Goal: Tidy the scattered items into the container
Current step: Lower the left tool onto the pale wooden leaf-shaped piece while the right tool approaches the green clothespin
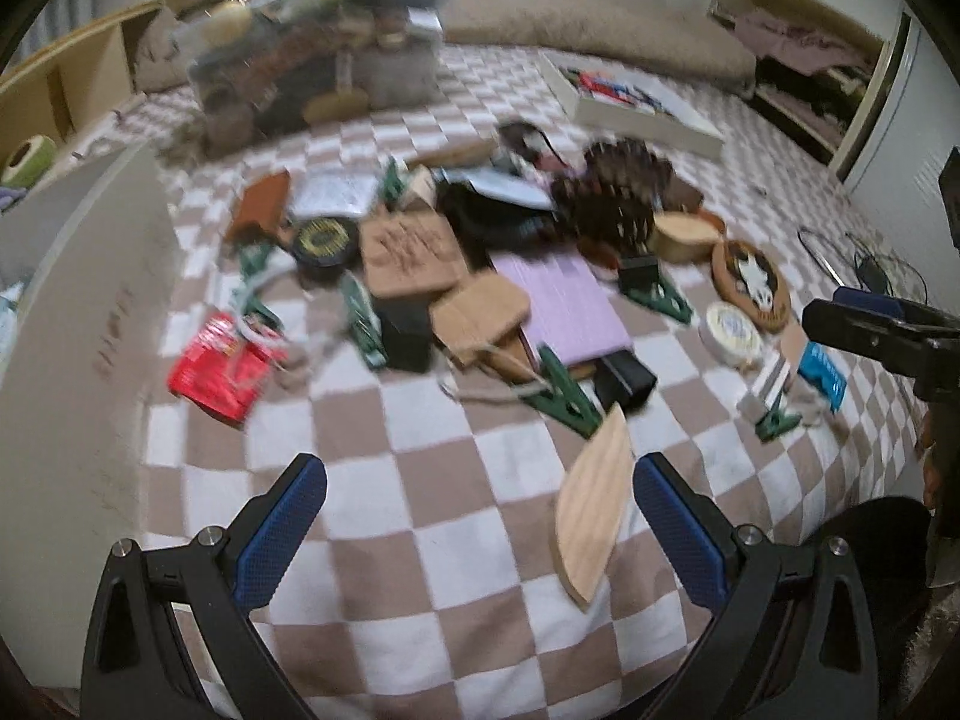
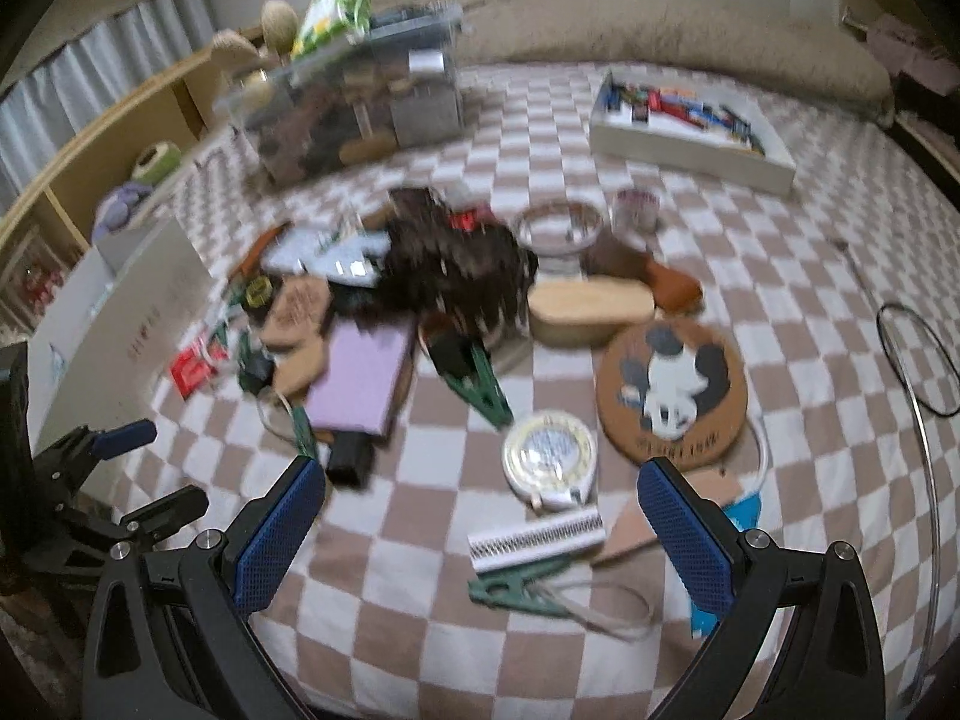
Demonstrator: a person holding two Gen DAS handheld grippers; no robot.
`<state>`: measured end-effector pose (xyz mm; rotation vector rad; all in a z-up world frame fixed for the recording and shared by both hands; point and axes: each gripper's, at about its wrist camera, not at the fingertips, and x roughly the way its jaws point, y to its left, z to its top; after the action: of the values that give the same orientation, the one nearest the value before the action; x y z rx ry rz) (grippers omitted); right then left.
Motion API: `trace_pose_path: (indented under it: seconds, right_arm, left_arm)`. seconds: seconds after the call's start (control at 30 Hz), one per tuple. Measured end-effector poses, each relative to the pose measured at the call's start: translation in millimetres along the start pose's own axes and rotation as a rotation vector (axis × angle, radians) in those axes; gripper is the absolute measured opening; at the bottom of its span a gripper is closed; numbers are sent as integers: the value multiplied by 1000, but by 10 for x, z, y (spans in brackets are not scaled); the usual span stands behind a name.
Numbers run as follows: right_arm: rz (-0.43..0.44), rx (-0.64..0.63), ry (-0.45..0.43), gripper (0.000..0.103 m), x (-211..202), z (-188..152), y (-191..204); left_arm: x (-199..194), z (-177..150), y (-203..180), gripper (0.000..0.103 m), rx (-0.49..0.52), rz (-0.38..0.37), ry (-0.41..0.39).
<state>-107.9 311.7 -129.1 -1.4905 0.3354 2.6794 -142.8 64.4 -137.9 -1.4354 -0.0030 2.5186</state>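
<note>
Scattered items lie in a heap on a checkered blanket point(image 1: 420, 516): a purple pad point(image 1: 564, 300) point(image 2: 363, 378), cork boards point(image 1: 414, 252), green clips point(image 1: 561, 390), a red packet point(image 1: 219, 372), a round mouse coaster point(image 2: 672, 387), a round tin point(image 2: 549, 459) and a leaf-shaped wooden piece point(image 1: 594, 504). A clear container point(image 1: 318, 72) point(image 2: 354, 102) full of items stands at the far left. My left gripper point(image 1: 480, 528) is open and empty, with the wooden piece just inside its right finger. My right gripper point(image 2: 480, 528) is open and empty above a patterned strip point(image 2: 537, 537).
A white tray point(image 2: 690, 120) of small items sits at the far right of the blanket. A white box point(image 1: 78, 312) stands at the left. A wooden shelf point(image 2: 120, 138) runs along the left wall. A beige cushion point(image 2: 660, 42) lies at the back. A wire hoop point(image 2: 912, 360) lies on the right.
</note>
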Motion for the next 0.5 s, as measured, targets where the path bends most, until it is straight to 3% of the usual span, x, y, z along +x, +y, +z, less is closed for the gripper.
trace_pose_path:
  seconds: [0.3,0.5]
  right_arm:
    - [-61,-30,193,103,307,-199,-125]
    - [-90,-39,348,103,543,-276,-229]
  left_arm:
    - [373,-103,-126,103,-20,-25,105]
    - [482,-96,-178,103,-15,16,106]
